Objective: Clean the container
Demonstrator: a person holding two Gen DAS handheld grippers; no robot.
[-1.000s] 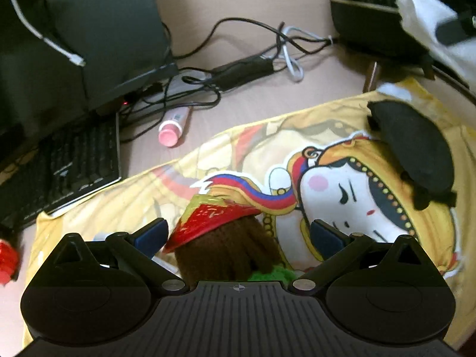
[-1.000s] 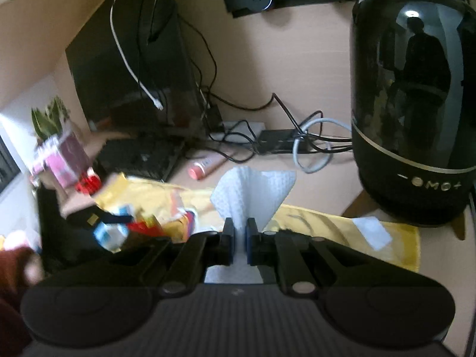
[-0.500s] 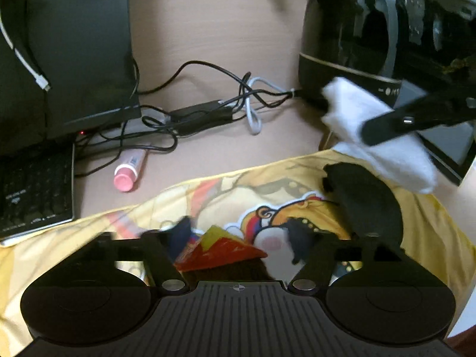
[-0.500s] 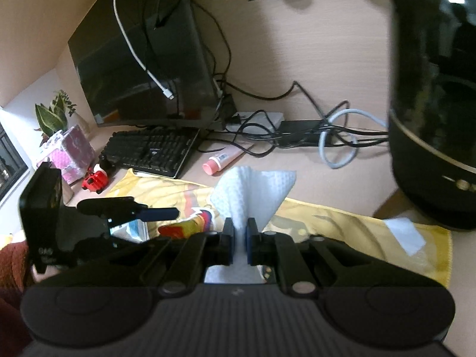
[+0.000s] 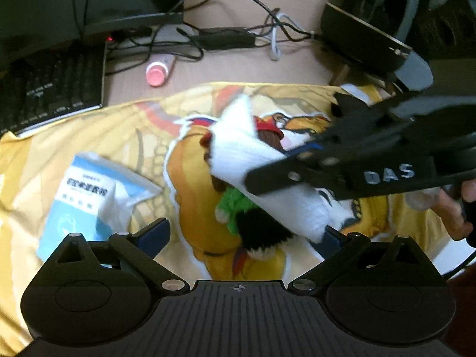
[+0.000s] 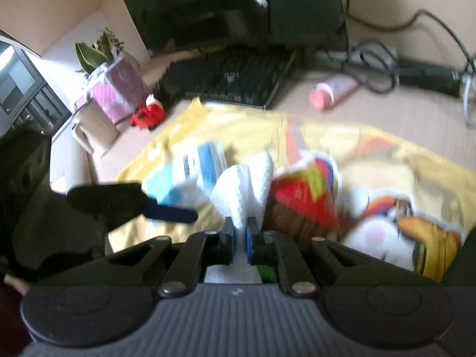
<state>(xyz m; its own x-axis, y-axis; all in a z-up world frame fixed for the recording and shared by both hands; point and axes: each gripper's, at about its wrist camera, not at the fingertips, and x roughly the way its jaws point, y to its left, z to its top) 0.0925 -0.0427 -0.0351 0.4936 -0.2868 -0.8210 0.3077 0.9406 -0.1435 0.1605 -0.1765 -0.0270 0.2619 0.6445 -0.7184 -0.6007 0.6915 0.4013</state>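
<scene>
The container (image 5: 238,208) is a small brown knitted pot with a red and yellow rim and green and black fuzz, lying on a yellow printed cloth (image 5: 104,136). My left gripper (image 5: 242,235) is open and its jaws are still opening. The container's lower end sits between the fingers without being pressed. My right gripper (image 5: 253,178) reaches in from the right, shut on a white tissue (image 5: 238,148) that lies across the container's top. In the right wrist view the right gripper (image 6: 239,235) pinches the tissue (image 6: 241,184) just left of the container (image 6: 297,205).
A blue and white wipe pack (image 5: 86,190) lies on the cloth at the left. Behind it are a black keyboard (image 5: 50,89), a pink-capped tube (image 5: 157,73), tangled cables (image 5: 232,38) and a black appliance (image 5: 366,29). A potted plant (image 6: 110,89) and red toy (image 6: 147,113) stand far left.
My right gripper has come down and leftward with the tissue, onto the container. The left gripper tilted and drew back, its jaws narrowing then widening; the wipe pack came into view.
</scene>
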